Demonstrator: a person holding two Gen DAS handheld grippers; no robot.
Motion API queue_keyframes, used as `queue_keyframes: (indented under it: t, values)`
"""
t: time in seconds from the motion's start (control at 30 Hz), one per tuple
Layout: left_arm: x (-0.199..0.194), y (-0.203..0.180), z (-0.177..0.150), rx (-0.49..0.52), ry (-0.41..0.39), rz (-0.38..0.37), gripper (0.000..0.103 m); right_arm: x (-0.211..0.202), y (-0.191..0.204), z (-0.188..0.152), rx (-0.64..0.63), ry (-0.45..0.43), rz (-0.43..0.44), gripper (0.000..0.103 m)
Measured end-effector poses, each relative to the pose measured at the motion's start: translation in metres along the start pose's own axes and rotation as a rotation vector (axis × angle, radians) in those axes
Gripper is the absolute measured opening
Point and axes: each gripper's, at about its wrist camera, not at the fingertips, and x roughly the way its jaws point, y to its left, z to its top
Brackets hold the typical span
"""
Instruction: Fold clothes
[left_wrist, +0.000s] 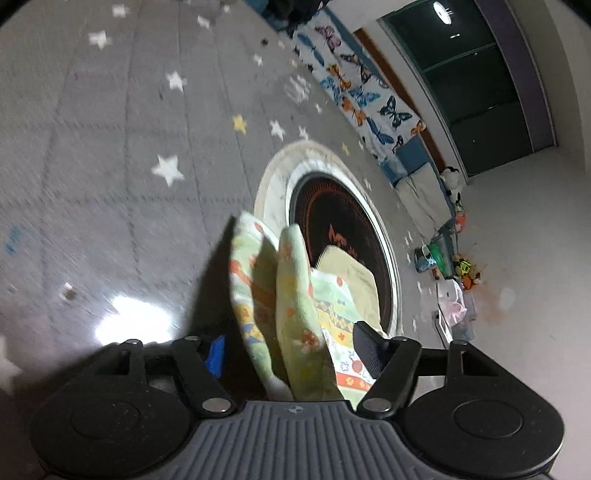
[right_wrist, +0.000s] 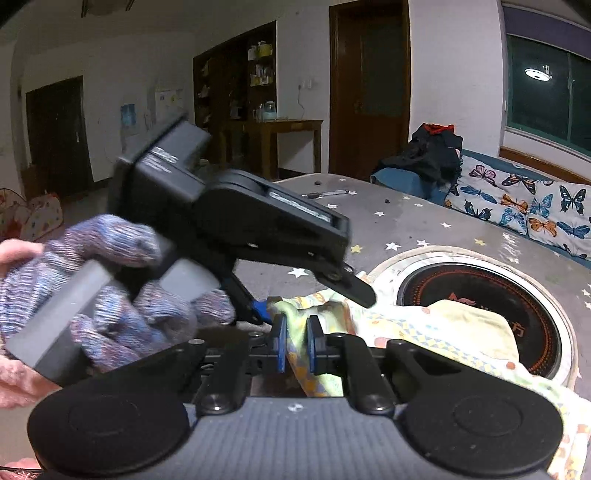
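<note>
**Inspector:** Item under review is the garment (right_wrist: 406, 325), a small printed piece in pale green and yellow. It lies on the worktop (right_wrist: 424, 221), partly draped over the round dark burner (right_wrist: 491, 295) set into it, with one edge lifted off the surface.

**Assistant:** Handling properties?

**Inspector:** Judged light, soft and limp. It hangs in loose folds where raised, so it will sag and slide rather than hold a crease. Best taken at a hem or corner, both layers pinched together, not mid-panel.

**Assistant:** State of the right tongs (right_wrist: 295, 341)?

**Inspector:** Nearly closed, the blue pads pinching a bunched strip of the fabric between them.

**Assistant:** And the left tongs (left_wrist: 291, 354)?

**Inspector:** Standing partly apart. Two upright folds of the garment (left_wrist: 291, 295) rise between the fingers. Whether the pads press on the cloth cannot be told from the blurred left view. From the right view, a gloved hand (right_wrist: 110, 280) grips its handle just beside the same raised edge.

**Assistant:** Surroundings?

**Inspector:** A butterfly-print sofa (right_wrist: 524, 206) beyond the worktop.
</note>
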Motion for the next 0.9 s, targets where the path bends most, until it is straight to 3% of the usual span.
queue_keyframes:
  t: [0.03,0.17,0.23,0.43,0.5,0.57,0.7,0.9]
  values:
    - [0.003,0.001,0.0,-0.012,0.011,-0.008,0.058,-0.001,0.0,-0.001,0.003,0.0,0.004,0.01]
    - [0.011,0.006,-0.001,-0.033,0.037,-0.008,0.025,-0.001,0.002,-0.005,-0.002,0.011,0.016,0.01]
    - [0.014,0.01,-0.002,-0.038,0.043,-0.003,0.019,-0.001,0.001,-0.007,0.0,0.02,0.024,0.011]
    - [0.011,0.014,-0.001,-0.021,0.049,0.002,0.016,-0.019,-0.027,-0.017,0.082,0.02,-0.027,0.017]
    - [0.01,0.013,-0.002,-0.005,0.045,0.005,0.016,-0.026,-0.047,-0.023,0.119,0.024,-0.089,0.019]
    - [0.01,0.011,-0.003,0.008,0.042,0.009,0.016,-0.032,-0.071,-0.03,0.166,0.034,-0.17,0.033]
    - [0.009,0.007,-0.005,0.031,0.038,0.025,0.016,-0.046,-0.119,-0.05,0.26,0.059,-0.346,0.037]
    - [0.008,0.004,-0.006,0.056,0.037,0.041,0.017,-0.053,-0.178,-0.077,0.415,0.062,-0.484,0.047]
